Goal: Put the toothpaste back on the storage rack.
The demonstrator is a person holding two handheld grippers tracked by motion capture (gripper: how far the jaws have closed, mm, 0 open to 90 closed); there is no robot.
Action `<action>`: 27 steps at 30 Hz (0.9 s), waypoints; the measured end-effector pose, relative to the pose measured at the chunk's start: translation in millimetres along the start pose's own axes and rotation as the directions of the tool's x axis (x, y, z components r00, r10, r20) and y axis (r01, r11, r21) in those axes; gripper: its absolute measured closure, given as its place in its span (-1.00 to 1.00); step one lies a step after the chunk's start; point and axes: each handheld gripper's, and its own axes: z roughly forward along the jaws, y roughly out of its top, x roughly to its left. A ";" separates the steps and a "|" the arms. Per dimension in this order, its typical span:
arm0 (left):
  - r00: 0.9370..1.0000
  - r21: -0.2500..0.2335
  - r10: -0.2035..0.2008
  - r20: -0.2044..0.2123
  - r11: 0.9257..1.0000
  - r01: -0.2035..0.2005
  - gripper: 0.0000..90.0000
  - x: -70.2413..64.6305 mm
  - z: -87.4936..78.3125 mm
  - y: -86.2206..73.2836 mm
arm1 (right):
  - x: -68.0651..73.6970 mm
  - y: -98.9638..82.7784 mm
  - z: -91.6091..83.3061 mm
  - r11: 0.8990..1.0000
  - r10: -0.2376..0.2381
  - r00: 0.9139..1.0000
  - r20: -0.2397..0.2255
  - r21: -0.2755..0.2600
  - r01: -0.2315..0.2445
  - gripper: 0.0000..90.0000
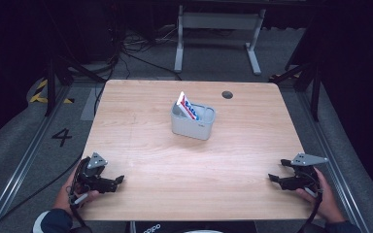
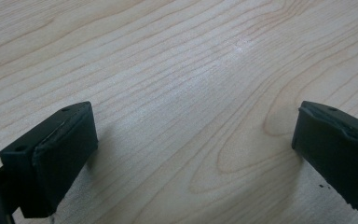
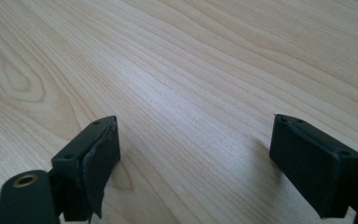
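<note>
Grey plastic bin stands near the middle of the wooden table, with a white packet printed in red and blue standing in it, leaning so its top corner pokes up past the bin's far-left rim. Both lie ahead of the two tools, toward the far side of the table and well apart from each.

Left gripper rests at the near-left edge in the person's left hand, pointing across the table toward the other tool; from it the bin lies forward and off to the right. Its jaws stand wide apart with bare wood between them, as the left gripper view shows.

Right gripper sits at the near-right edge in the right hand, pointing left; from it the bin lies forward and off to the left. It too is released, jaws spread over bare wood in the right gripper view.

Neither hand looks clearly closer; the bin sits roughly midway between them.

Long axis of the bin runs roughly left to right, skewed a little so its right end sits nearer the person. The packet's flat face runs about along that axis, its long side rising steeply and tipped toward the far left, so a reach would probably have to come down from above onto that raised upper edge
</note>
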 end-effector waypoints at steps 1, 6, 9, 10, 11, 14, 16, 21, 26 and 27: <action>1.000 -0.001 0.000 0.000 1.000 0.000 -0.99 0.0 0.0 0.0 | -0.2 0.0 0.0 1.000 0.002 1.000 0.002 0.001 -0.002 -0.66; 1.000 -0.001 0.002 0.004 1.000 -0.002 -0.99 0.2 0.2 0.0 | -0.6 -0.1 0.0 1.000 0.000 1.000 0.001 0.001 0.000 -0.66; 1.000 -0.001 0.002 0.004 1.000 -0.002 -0.99 0.3 0.2 0.0 | -0.7 -0.1 0.0 1.000 0.000 1.000 0.001 0.001 0.000 -0.66; 1.000 -0.001 0.002 0.004 1.000 -0.002 -0.99 0.2 0.2 0.0 | -0.6 -0.1 0.0 1.000 0.000 1.000 0.002 0.002 0.000 -0.67; 1.000 -0.001 0.002 0.004 1.000 -0.002 -0.99 0.2 0.2 0.0 | -0.6 -0.1 0.0 1.000 0.000 1.000 0.002 0.002 0.000 -0.67; 1.000 -0.001 0.002 0.005 1.000 -0.002 -0.99 0.2 0.2 0.0 | -0.6 -0.1 0.0 1.000 0.000 1.000 0.003 0.001 0.000 -0.67; 1.000 -0.001 0.002 0.004 1.000 -0.002 -0.99 0.2 0.2 0.0 | -0.6 -0.2 0.1 1.000 0.000 1.000 0.003 0.002 0.000 -0.67; 1.000 -0.001 0.000 0.004 1.000 0.000 -0.99 0.1 0.2 0.0 | -0.6 -0.2 0.1 1.000 0.000 1.000 0.004 0.002 0.000 -0.68; 1.000 0.002 -0.010 -0.003 1.000 0.010 -1.00 -1.0 -0.2 -0.2 | -0.7 -0.1 0.2 1.000 0.001 1.000 0.004 0.003 -0.001 -0.68; 1.000 -0.002 -0.013 -0.010 1.000 0.013 -1.00 -1.4 -0.3 -0.5 | -0.7 -0.1 0.2 1.000 0.002 1.000 0.004 0.003 -0.002 -0.68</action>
